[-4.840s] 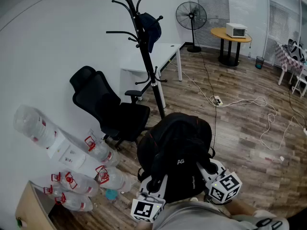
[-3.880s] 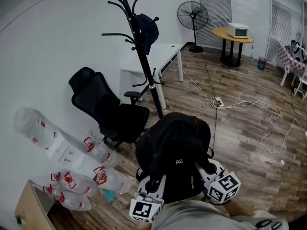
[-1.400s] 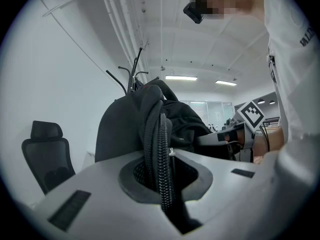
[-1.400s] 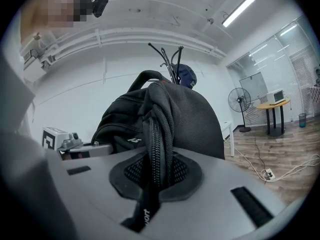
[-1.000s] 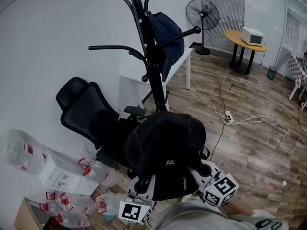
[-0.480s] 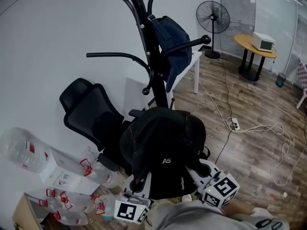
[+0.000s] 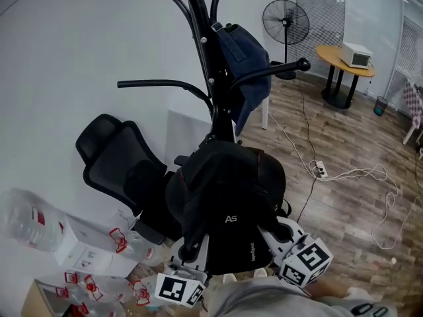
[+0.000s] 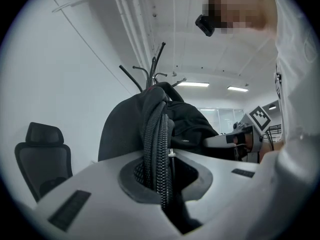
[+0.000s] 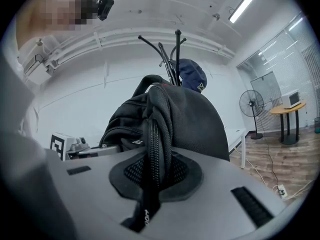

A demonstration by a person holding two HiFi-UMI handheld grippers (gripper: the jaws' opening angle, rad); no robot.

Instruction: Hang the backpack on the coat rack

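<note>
Left gripper: the jaws are standing narrow and are pressing on a black ribbed strap of the backpack, which is running down between the pads.

Right gripper: the jaws are likewise standing narrow and are clamping a second black strap of the same bag.

Both grippers are pointing level, side by side. They are carrying the backpack between them, clear of the wooden floor, with its lettered panel facing the person.

The backpack is sitting directly in front of the pole of the coat rack. It is below the hooks and is not hanging on any of them. Contact with the pole cannot be determined.

A dark blue bag is hanging from an upper hook. A black office chair is standing just left of the backpack.
</note>
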